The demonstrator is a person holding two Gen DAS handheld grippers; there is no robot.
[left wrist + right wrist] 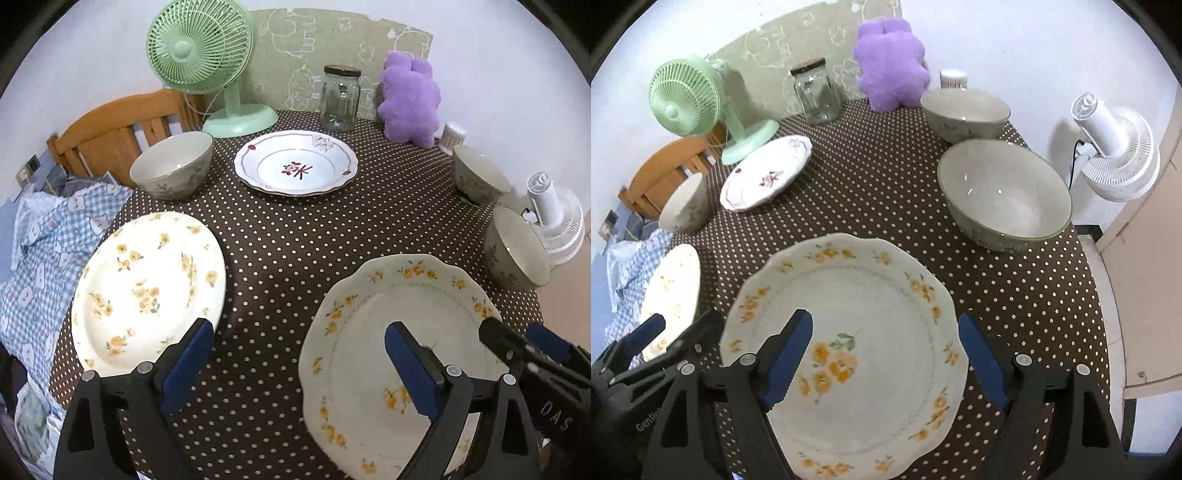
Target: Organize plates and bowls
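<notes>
Three plates and three bowls lie on a brown dotted tablecloth (280,251). A scalloped yellow-flowered plate (849,332) lies at the near right, under my open, empty right gripper (886,354); it also shows in the left wrist view (362,332). A round yellow-flowered plate (147,288) lies near left. My open, empty left gripper (299,362) hovers between the two plates. A red-patterned plate (295,162) lies at the far middle. One bowl (171,166) stands far left. Two bowls (1004,192) (964,110) stand at the right.
At the back stand a green fan (207,62), a glass jar (340,98), a purple plush toy (408,96) and a small cup of sticks (452,136). A wooden chair (122,129) and checked bedding (48,251) are left. A white fan (1115,147) stands right of the table.
</notes>
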